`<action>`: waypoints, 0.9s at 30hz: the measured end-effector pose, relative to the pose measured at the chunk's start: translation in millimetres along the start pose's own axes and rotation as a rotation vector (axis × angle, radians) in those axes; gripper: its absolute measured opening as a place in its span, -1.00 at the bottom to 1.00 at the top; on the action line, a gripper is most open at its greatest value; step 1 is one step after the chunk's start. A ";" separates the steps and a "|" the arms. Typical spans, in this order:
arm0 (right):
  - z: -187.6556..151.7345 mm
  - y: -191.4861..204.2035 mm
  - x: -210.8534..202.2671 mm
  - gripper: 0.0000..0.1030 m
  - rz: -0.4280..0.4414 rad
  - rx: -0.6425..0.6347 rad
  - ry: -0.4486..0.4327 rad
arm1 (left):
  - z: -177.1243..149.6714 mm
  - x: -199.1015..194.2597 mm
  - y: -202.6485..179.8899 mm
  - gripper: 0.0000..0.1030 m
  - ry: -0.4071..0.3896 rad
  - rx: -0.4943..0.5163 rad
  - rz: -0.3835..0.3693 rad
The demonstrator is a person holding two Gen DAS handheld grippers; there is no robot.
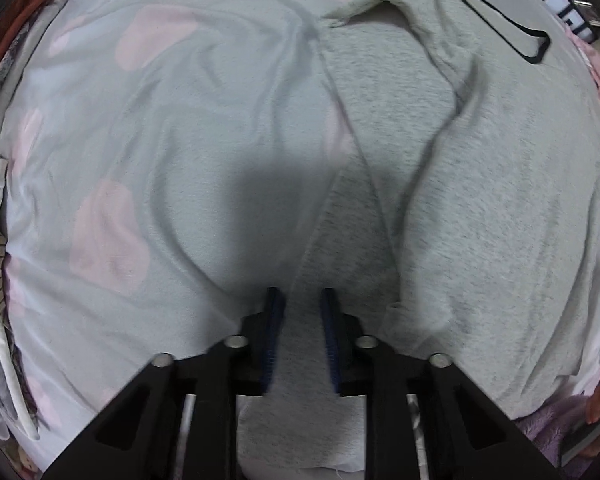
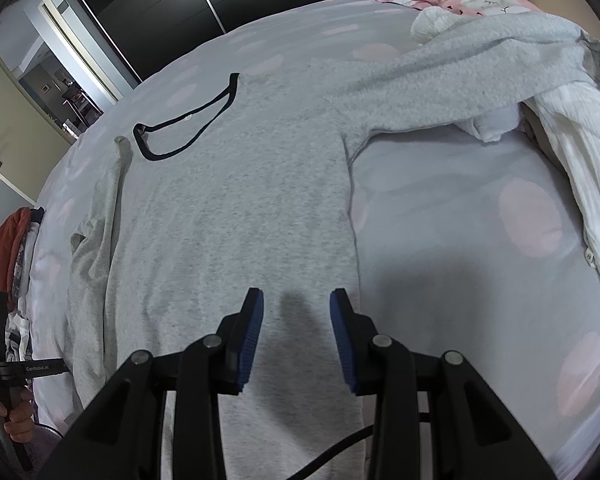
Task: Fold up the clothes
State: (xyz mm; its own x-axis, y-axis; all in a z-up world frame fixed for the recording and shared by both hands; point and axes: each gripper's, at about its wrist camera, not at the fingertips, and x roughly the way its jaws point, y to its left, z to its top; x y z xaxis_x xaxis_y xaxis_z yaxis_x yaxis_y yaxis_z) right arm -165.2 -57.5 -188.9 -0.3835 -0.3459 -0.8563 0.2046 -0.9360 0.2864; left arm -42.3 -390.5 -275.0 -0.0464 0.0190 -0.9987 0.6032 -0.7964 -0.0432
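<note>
A grey long-sleeved top [image 2: 236, 208] lies flat on a bed sheet [image 2: 460, 208] with pale pink dots. Its neckline has a dark trim [image 2: 188, 120]. One sleeve [image 2: 440, 72] reaches to the right, up onto a pile with a white ribbed garment [image 2: 580, 168]. The other sleeve [image 2: 100, 216] is bent along the left side of the body. The right gripper [image 2: 296, 300] is above the lower part of the top, with its blue pads [image 2: 252, 336] spread apart and nothing between them. At the lower left, a hand [image 2: 16, 420] holds the left gripper [image 2: 4, 368].

free: bedsheet [image 2: 460, 184] right of sweater [image 2: 240, 200] | obstacle: clothes pile [image 2: 572, 128] far right
</note>
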 end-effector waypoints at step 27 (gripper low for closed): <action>8.3 0.6 15.9 -0.35 -0.030 -0.021 0.003 | 95.9 -208.6 125.7 -0.94 -0.458 -0.139 0.256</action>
State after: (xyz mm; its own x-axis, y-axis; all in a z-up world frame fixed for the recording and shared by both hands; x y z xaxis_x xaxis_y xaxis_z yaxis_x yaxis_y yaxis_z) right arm -178.6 -64.1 -198.7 -0.3870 -0.3175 -0.8657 0.2120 -0.9443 0.2516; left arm -33.1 -552.5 -69.6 -0.2079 -0.4556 -0.8655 0.7389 -0.6530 0.1663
